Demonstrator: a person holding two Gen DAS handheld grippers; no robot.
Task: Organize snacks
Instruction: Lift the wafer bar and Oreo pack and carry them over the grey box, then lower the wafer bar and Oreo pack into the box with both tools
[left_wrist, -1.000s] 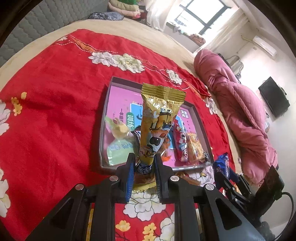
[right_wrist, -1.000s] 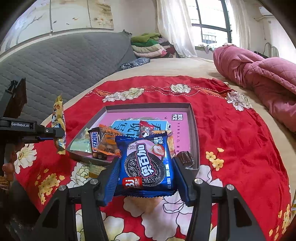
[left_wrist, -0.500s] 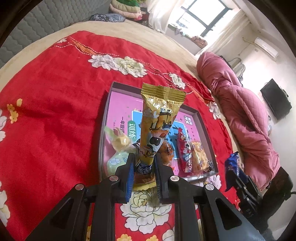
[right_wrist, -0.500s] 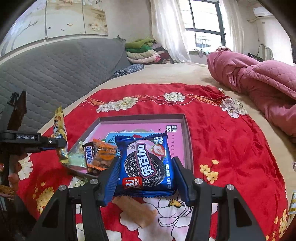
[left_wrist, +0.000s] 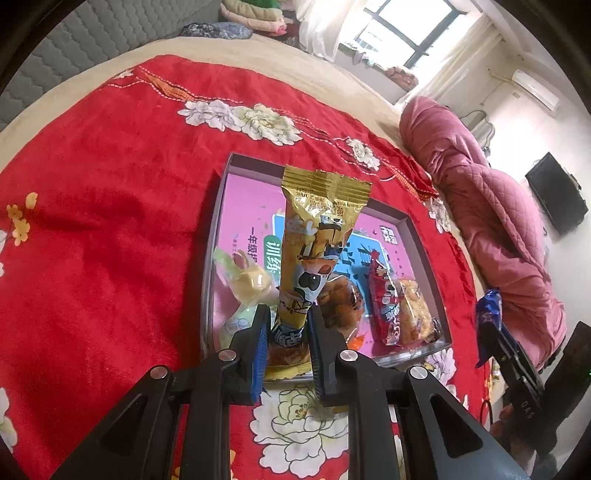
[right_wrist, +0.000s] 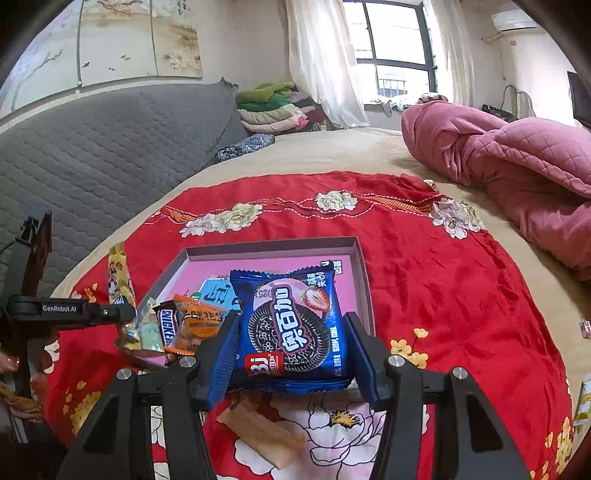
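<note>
My left gripper (left_wrist: 286, 325) is shut on a tall gold snack packet (left_wrist: 317, 236), held upright above the near edge of a shallow grey tray with a pink floor (left_wrist: 421, 236). My right gripper (right_wrist: 291, 332) is shut on a blue Oreo packet (right_wrist: 291, 325), held above the tray's near edge (right_wrist: 364, 280). The tray holds a pale green rabbit-shaped sweet (left_wrist: 247, 284), a red packet (left_wrist: 384, 302), an orange packet (right_wrist: 201, 325) and a Snickers bar (right_wrist: 166, 326). The left gripper with its gold packet (right_wrist: 120, 280) shows at the left of the right wrist view.
The tray lies on a red flowered blanket (left_wrist: 103, 221) on a bed. A tan wafer bar (right_wrist: 266, 432) lies on the blanket below my right gripper. A rolled pink quilt (right_wrist: 517, 177) lies at the right. A grey padded headboard (right_wrist: 92, 147) stands behind.
Both grippers have risen and pulled back a little from the tray, each still holding its packet. The tan wafer bar has come into view under the right gripper.
</note>
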